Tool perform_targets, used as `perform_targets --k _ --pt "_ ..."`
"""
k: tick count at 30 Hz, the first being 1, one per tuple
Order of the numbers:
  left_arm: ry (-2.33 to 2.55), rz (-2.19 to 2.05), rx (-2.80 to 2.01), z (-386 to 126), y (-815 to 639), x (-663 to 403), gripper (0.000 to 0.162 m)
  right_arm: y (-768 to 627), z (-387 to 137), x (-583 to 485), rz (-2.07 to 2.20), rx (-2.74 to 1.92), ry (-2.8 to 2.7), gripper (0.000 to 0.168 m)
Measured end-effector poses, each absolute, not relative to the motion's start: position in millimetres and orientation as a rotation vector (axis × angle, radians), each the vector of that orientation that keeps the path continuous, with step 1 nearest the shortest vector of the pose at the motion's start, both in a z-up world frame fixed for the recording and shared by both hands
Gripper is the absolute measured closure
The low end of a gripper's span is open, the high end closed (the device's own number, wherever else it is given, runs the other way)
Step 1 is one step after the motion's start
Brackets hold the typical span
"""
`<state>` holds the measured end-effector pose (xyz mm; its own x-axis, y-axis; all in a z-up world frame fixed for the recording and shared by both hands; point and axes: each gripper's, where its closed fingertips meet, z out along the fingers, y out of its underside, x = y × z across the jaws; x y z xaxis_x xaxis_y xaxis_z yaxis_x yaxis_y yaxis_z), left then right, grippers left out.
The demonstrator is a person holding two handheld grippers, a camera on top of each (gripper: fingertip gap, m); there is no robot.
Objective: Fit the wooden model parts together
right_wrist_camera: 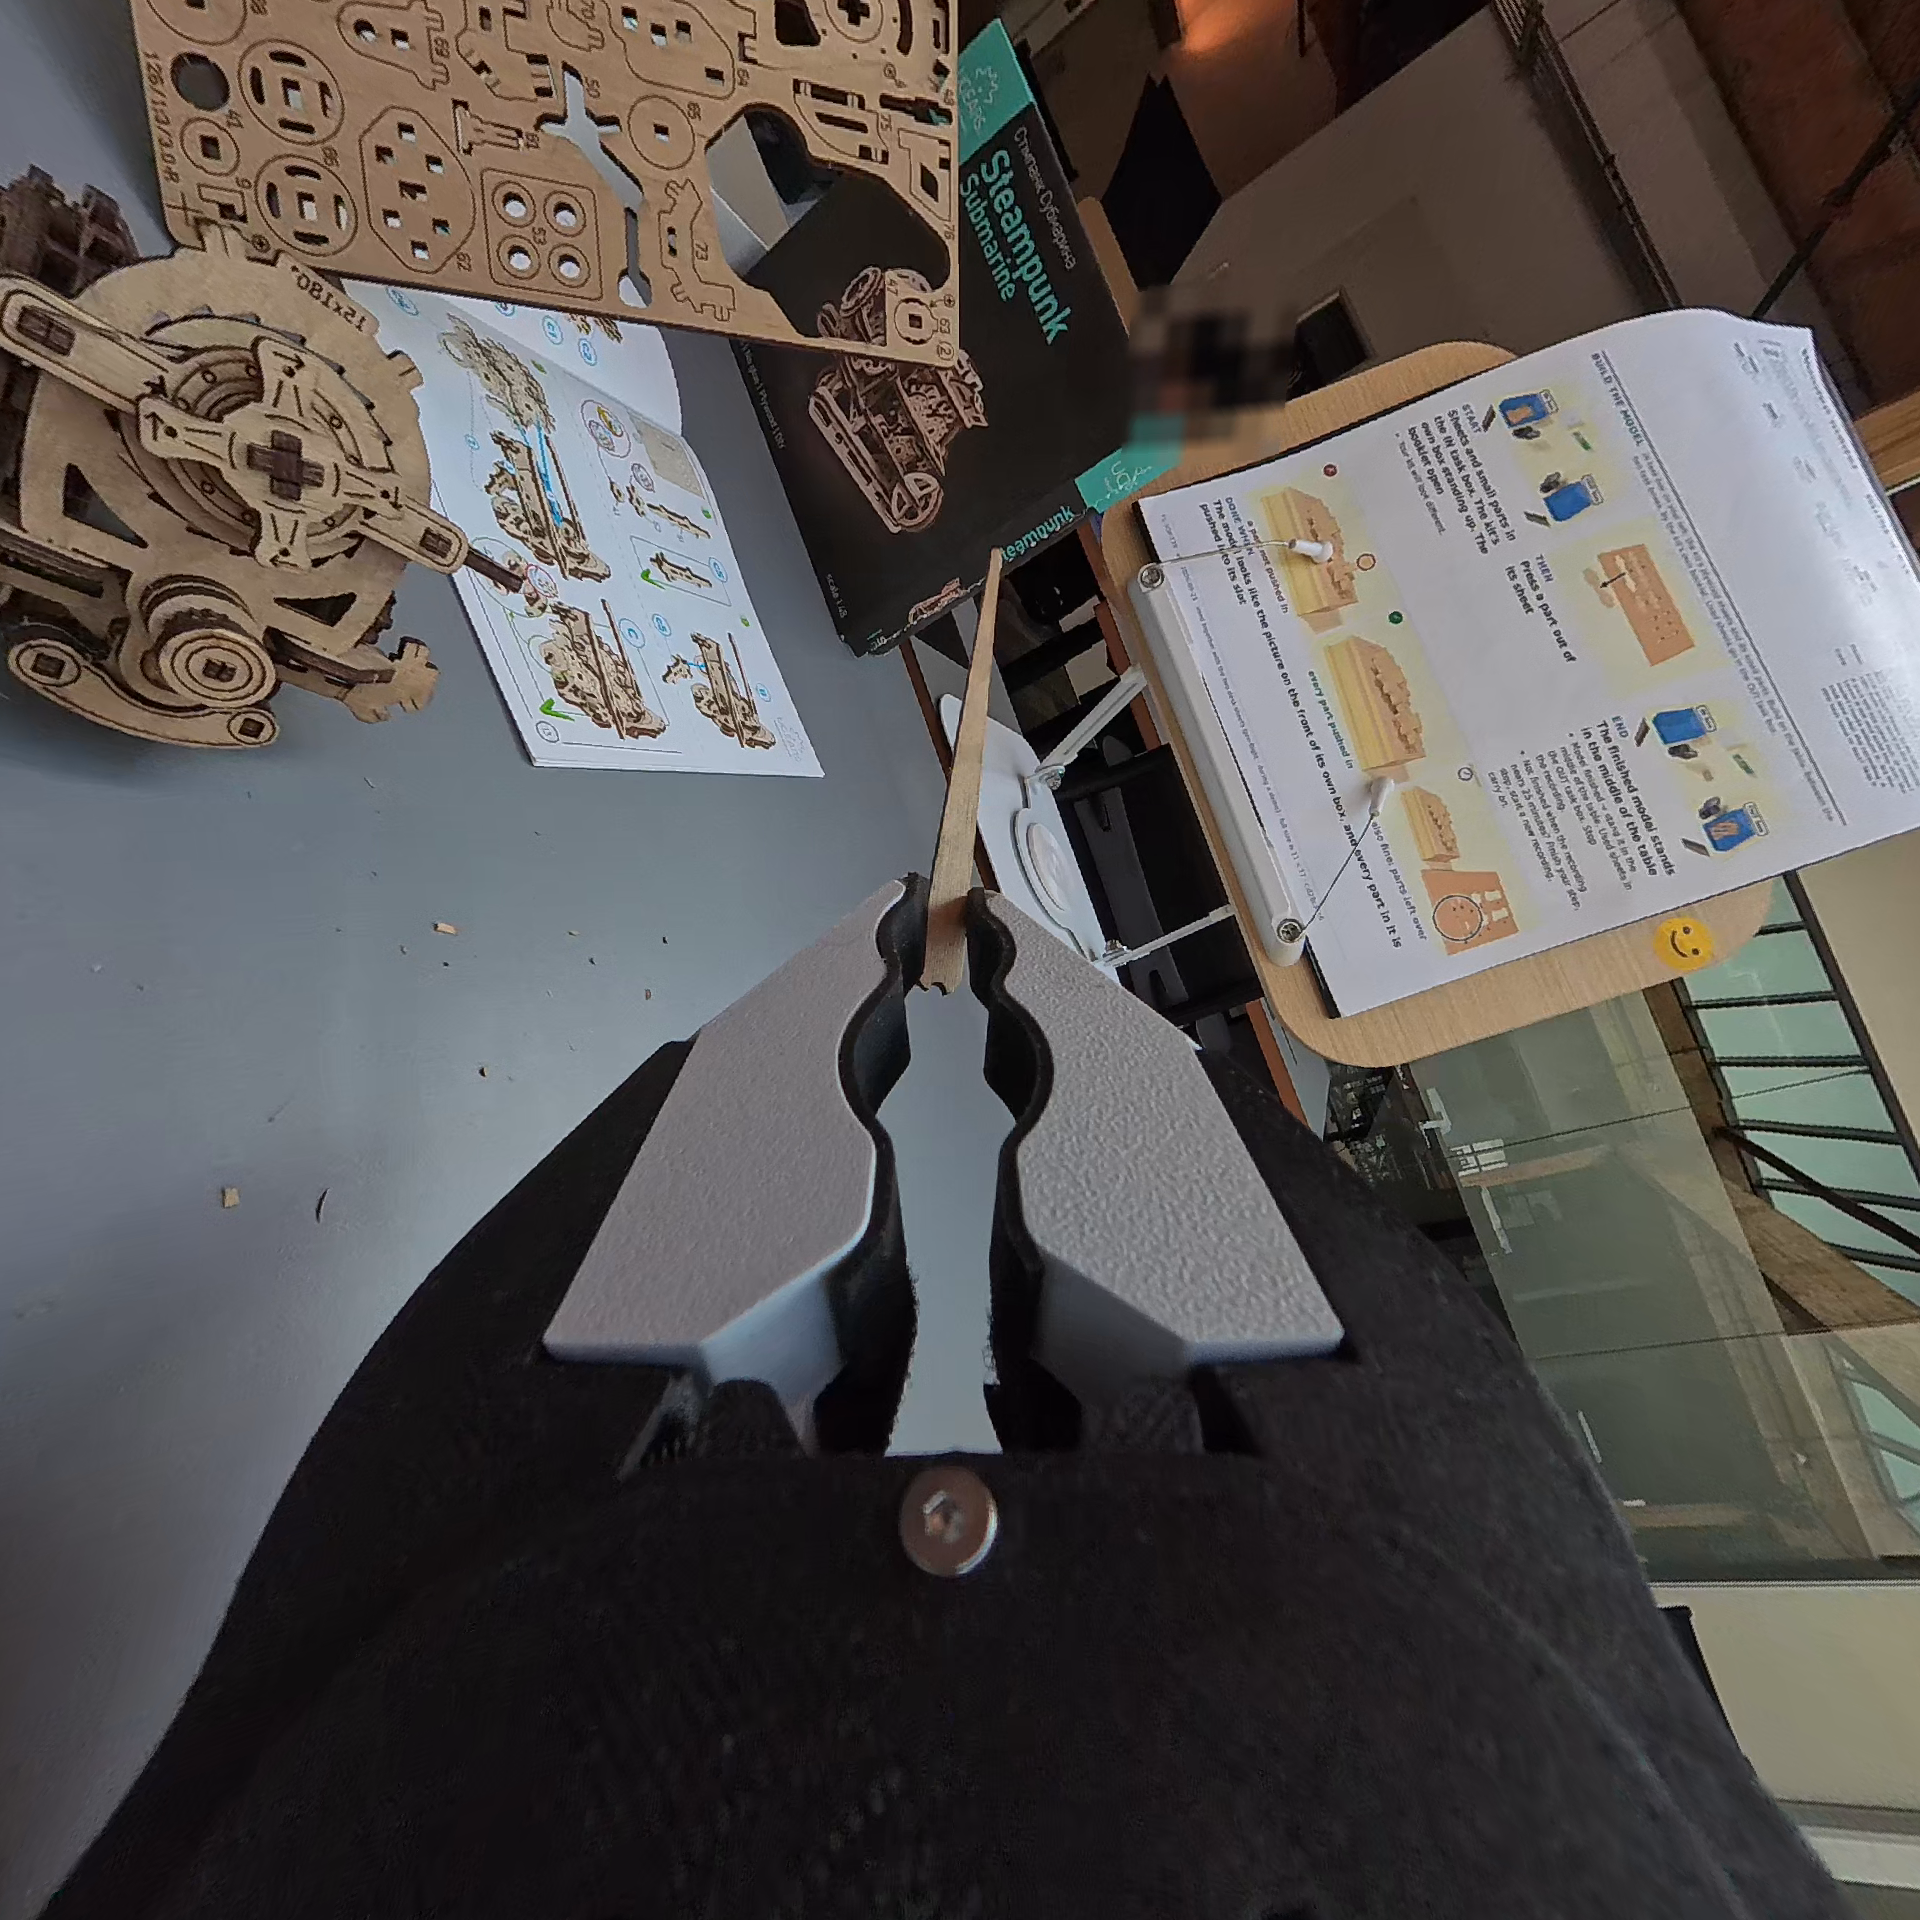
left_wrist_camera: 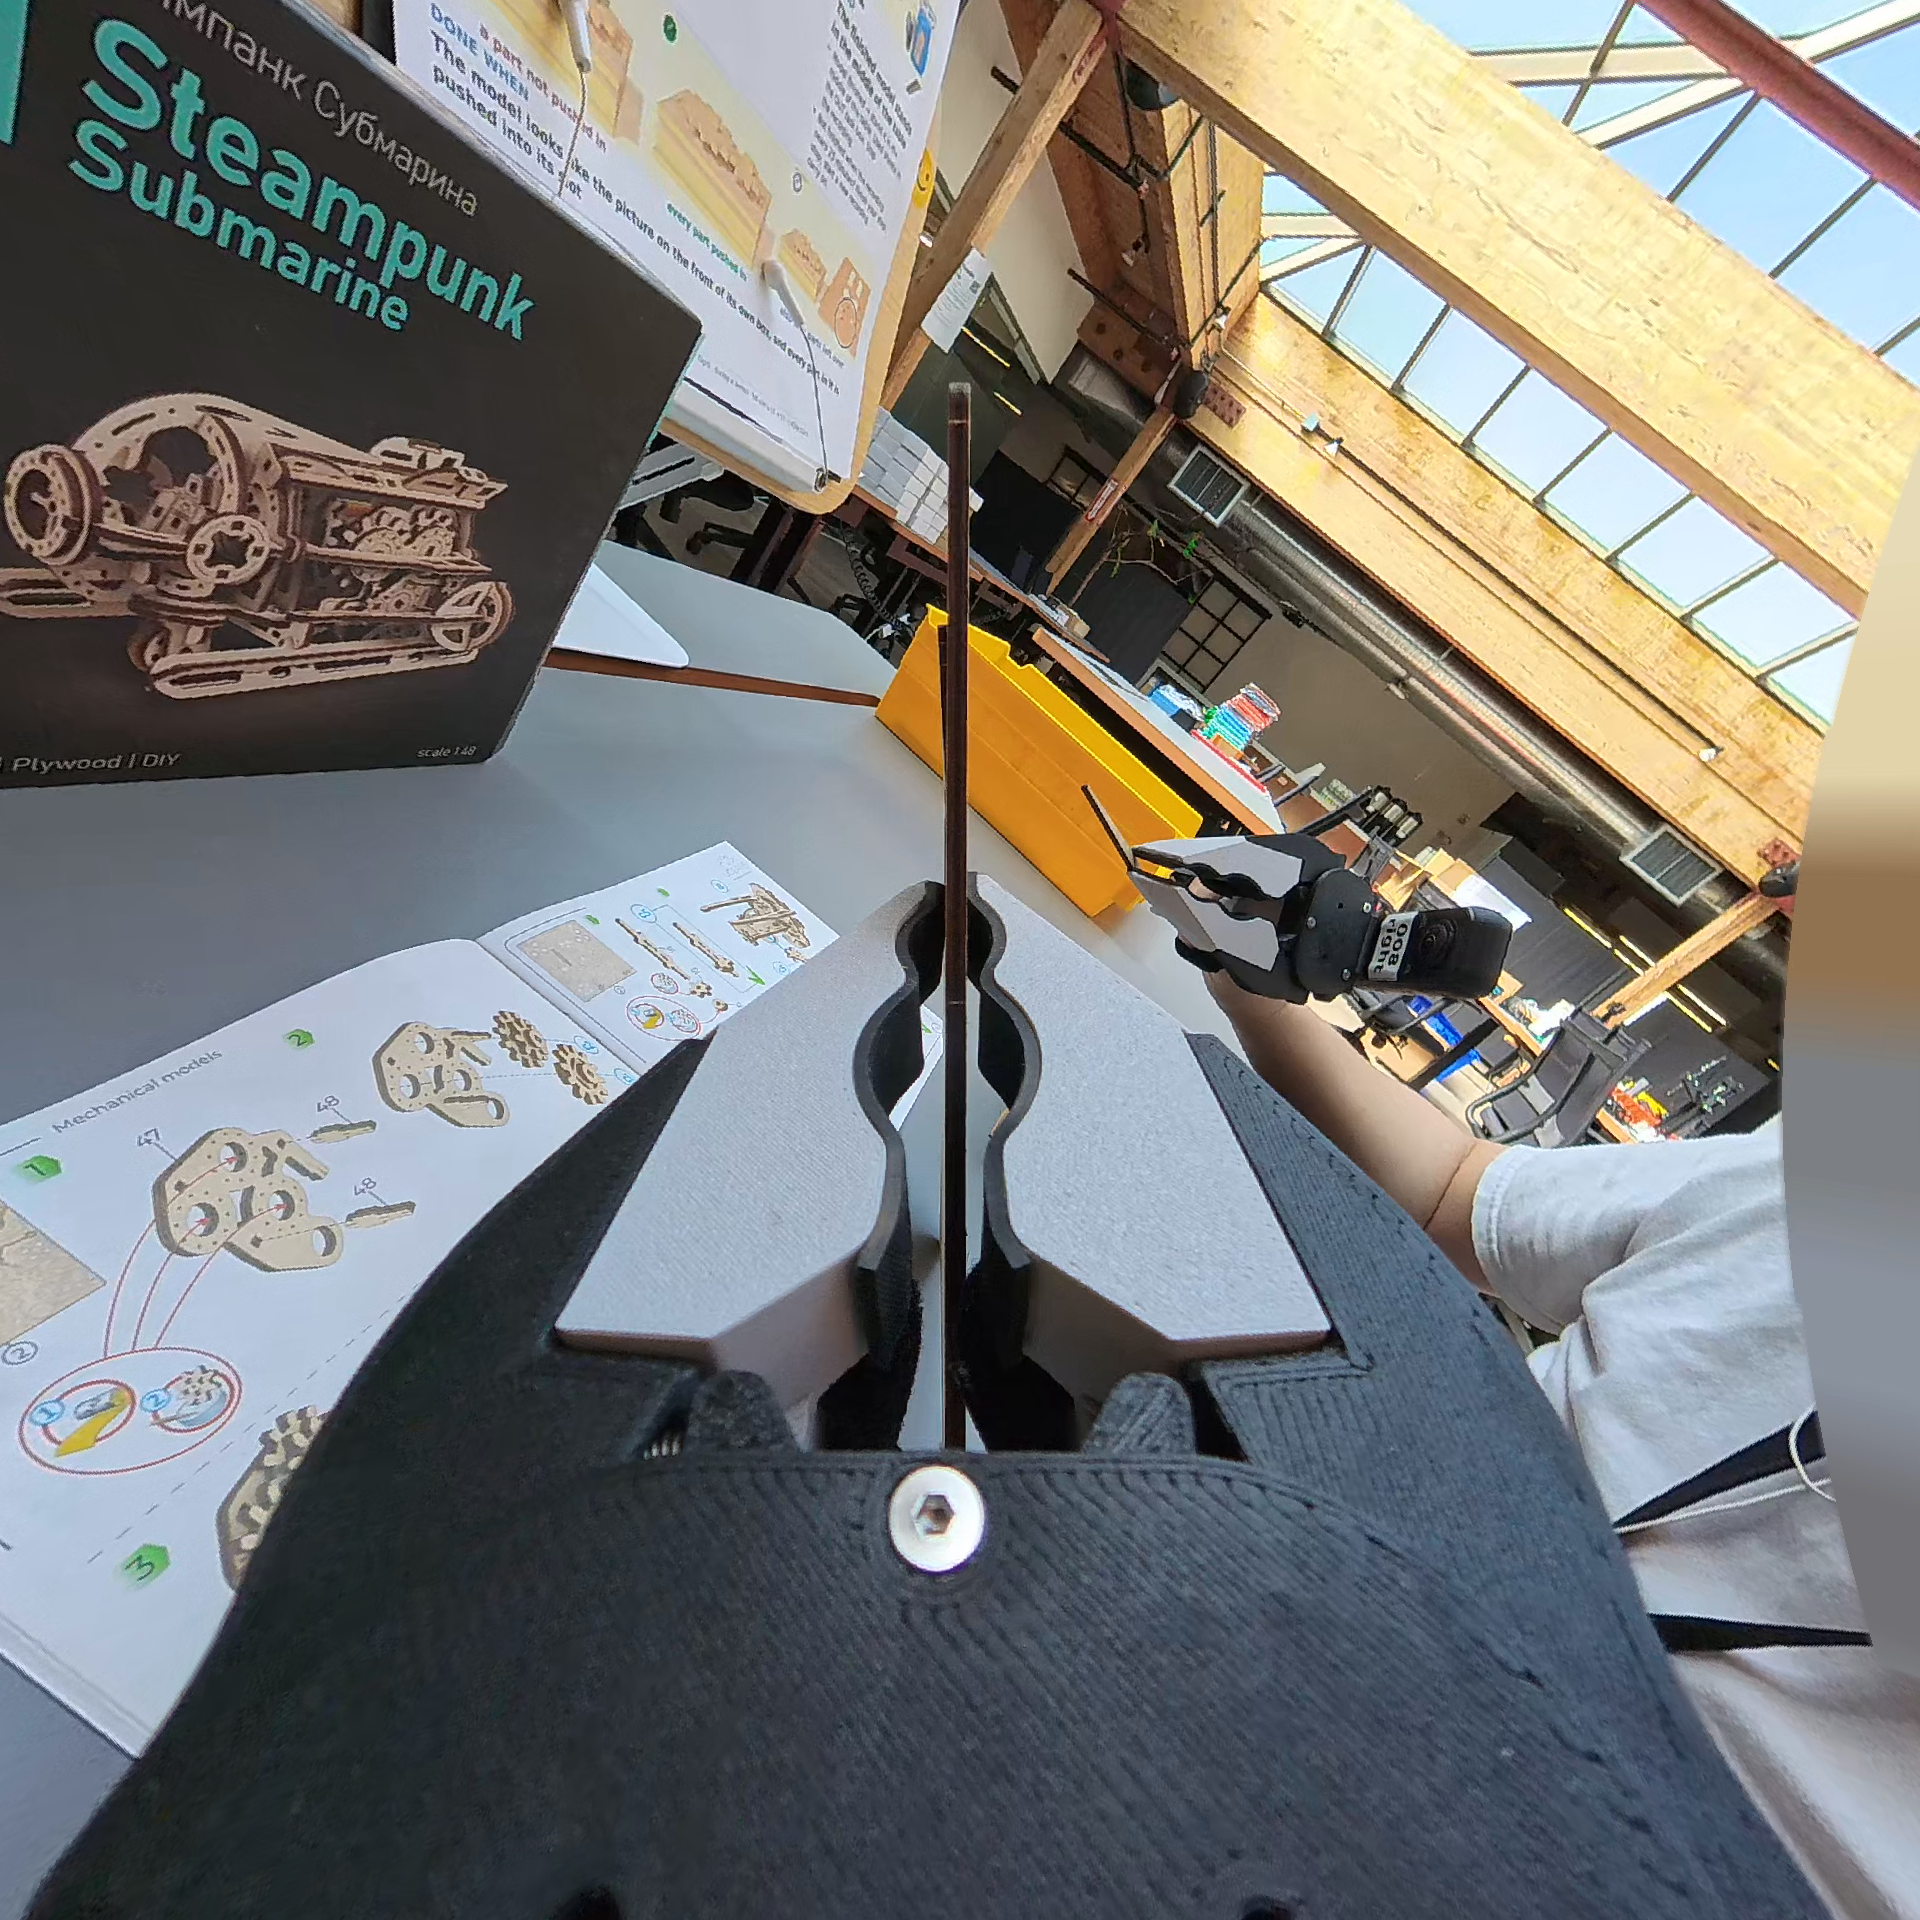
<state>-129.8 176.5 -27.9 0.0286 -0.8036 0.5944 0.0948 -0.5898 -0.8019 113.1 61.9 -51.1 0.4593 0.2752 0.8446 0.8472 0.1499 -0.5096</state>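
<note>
My left gripper [left_wrist_camera: 956,904] is shut on a thin plywood sheet [left_wrist_camera: 957,665], seen edge-on as a dark upright line. In the right wrist view the same laser-cut sheet [right_wrist_camera: 551,156] hangs above the table, with several parts punched out. My right gripper [right_wrist_camera: 940,914] is shut on a slim wooden strip [right_wrist_camera: 966,769] that sticks out past its tips. It also shows in the left wrist view [left_wrist_camera: 1143,862], to the right of the sheet and apart from it. A partly built wooden model [right_wrist_camera: 208,499] stands on the grey table [right_wrist_camera: 312,987] at the left.
An open instruction booklet [left_wrist_camera: 312,1143] lies on the table. The dark kit box [left_wrist_camera: 291,416] stands behind it. A yellow bin [left_wrist_camera: 1018,748] sits at the table's far edge. A board with an instruction sheet [right_wrist_camera: 1507,665] stands off the table. Wood crumbs [right_wrist_camera: 445,928] lie scattered. Across from one pair of fingers to the other is roughly 30 cm.
</note>
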Motion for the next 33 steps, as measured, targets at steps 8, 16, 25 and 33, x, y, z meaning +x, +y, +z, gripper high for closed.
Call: perform_targets --k 8,16,25,33 --pt "0.722 -1.634 -1.628 -28 178 -131 0.162 63 -53 113 -0.531 -1.421 -1.069 0.162" --pt "0.684 -1.629 -1.65 -29 182 -133 0.162 63 -53 108 -0.284 -1.497 -0.969 0.162" --pt "0.551 -1.724 -1.675 -27 187 -137 0.161 50 -28 53 0.631 -1.656 -0.651 0.162" --pt "0.454 -1.88 -1.558 -12 185 -143 0.161 45 8 32 0.784 -1.684 -0.602 0.162"
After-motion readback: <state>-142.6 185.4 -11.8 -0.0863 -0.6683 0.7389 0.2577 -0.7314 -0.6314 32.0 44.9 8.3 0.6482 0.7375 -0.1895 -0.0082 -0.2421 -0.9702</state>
